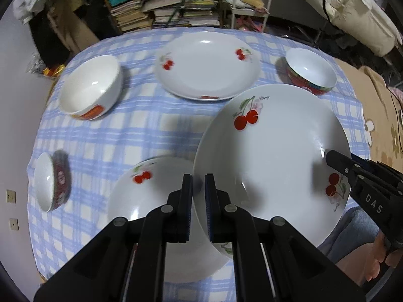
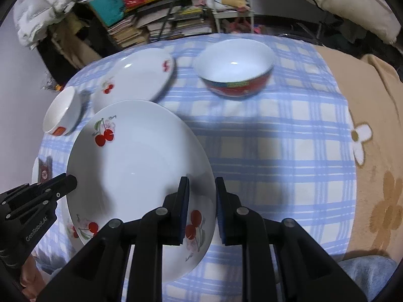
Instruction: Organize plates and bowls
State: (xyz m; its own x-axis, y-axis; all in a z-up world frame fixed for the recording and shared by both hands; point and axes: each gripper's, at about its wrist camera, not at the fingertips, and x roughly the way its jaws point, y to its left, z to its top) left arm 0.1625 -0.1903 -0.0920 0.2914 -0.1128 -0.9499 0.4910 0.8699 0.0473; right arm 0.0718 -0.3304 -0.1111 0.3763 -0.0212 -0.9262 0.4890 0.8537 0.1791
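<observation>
Left wrist view: second cherry plate (image 1: 151, 201) beneath held plate (image 1: 272, 151).

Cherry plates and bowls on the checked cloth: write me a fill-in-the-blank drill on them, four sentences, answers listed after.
1. The lifted cherry plate is gripped at its rim by ____ claws.
2. Counting the lifted one, ____ cherry plates are in the left wrist view.
3. The bowl at the far right of the tablecloth has a ____ outside.
4. The white bowl carries an ____ label.

Missing words: two; three; red; orange
</observation>
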